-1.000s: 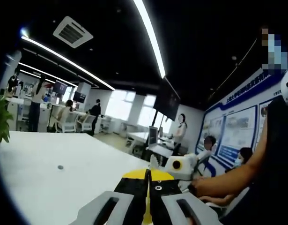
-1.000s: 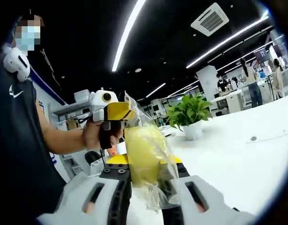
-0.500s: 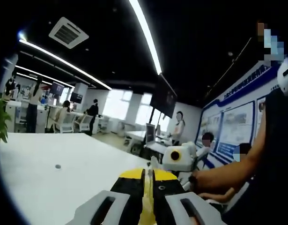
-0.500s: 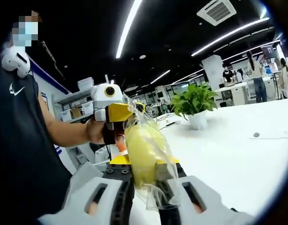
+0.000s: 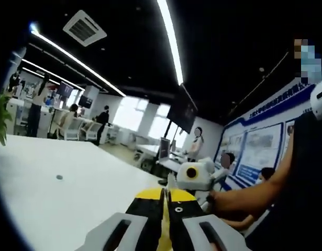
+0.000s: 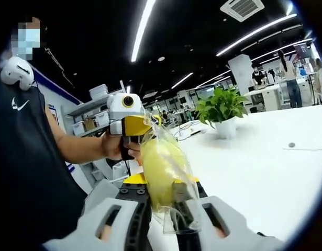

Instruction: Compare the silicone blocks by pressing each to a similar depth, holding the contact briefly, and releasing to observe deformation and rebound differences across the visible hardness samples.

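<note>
A pale yellow silicone block (image 6: pixel 159 167) sits inside a clear plastic bag (image 6: pixel 174 217). My right gripper (image 6: pixel 163 182) is shut on the block through the bag, and the block stands up between the jaws. In the right gripper view my left gripper (image 6: pixel 139 126) comes in from the left, held by a hand (image 6: pixel 114 147), its yellow jaws pinching the bag's top. In the left gripper view my left gripper (image 5: pixel 166 192) is shut, with a thin tip of clear film (image 5: pixel 169 181) sticking out between the jaws. The right gripper (image 5: pixel 198 180) lies just beyond it.
A wide white table (image 6: pixel 265 178) (image 5: pixel 51 209) spreads under both grippers, with a small dark spot (image 5: pixel 59 177) on it. A potted plant (image 6: pixel 222 109) stands at the table's far side. The person's arm (image 5: pixel 255 196) and dark torso (image 6: pixel 24 172) are close by. People sit at distant desks.
Both views have shifted slightly with the hands. The block stays clamped in the right gripper and the left gripper keeps its pinch on the bag's top.
</note>
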`<state>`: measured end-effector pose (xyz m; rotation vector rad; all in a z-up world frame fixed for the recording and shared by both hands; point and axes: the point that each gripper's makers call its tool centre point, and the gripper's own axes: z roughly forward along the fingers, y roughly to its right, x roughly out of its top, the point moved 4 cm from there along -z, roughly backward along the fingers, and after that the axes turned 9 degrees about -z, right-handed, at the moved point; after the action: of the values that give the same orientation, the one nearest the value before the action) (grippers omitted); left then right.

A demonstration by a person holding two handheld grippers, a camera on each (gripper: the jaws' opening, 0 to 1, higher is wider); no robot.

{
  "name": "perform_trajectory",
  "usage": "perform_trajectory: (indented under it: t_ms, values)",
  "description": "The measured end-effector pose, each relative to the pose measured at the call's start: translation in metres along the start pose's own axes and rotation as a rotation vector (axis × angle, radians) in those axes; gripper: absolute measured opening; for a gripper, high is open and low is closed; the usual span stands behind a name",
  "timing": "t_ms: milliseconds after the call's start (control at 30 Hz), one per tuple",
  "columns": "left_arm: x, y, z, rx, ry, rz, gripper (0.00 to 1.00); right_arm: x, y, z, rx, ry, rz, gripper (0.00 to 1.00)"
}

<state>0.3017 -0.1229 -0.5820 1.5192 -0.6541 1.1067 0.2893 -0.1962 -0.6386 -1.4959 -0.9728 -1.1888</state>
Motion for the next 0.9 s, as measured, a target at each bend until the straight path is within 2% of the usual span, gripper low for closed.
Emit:
perform_trajectory:
  t_ms: [67,100,133,267,300,433,533,733,833,900]
  values:
    - [-0.003,0.0,0.0,0.001,0.003,0.004,0.02,-0.002,0.001,0.0,0.0,-0.009,0.011,0.08]
    - [-0.003,-0.001,0.0,-0.002,0.003,-0.069,0.02,-0.003,0.001,0.0,0.002,-0.012,0.013,0.08]
    - [-0.003,-0.003,0.0,0.001,0.007,-0.094,0.02,-0.003,0.0,0.0,0.003,-0.012,0.013,0.08]
    - [-0.003,-0.006,0.0,0.027,0.008,-0.067,0.01,-0.004,0.002,0.001,-0.007,-0.019,0.038,0.08]
    - [-0.003,-0.005,0.001,0.027,0.013,-0.034,0.01,-0.004,0.003,0.001,-0.007,-0.017,0.04,0.07]
    - [-0.002,-0.004,0.002,0.024,0.023,0.015,0.01,-0.003,0.002,0.001,-0.012,-0.014,0.039,0.07]
    - [-0.005,-0.006,0.001,0.026,-0.001,-0.035,0.02,-0.006,0.002,0.0,-0.005,-0.035,0.034,0.06]
    - [-0.006,-0.003,0.0,0.008,0.016,-0.013,0.01,-0.005,0.001,0.0,0.008,-0.033,0.042,0.06]
    - [-0.005,-0.009,0.001,0.042,0.017,-0.04,0.0,-0.005,0.003,0.002,0.001,-0.04,0.047,0.06]
    - [-0.006,-0.011,0.002,0.039,0.018,-0.064,0.0,-0.006,0.004,0.002,-0.004,-0.044,0.052,0.06]
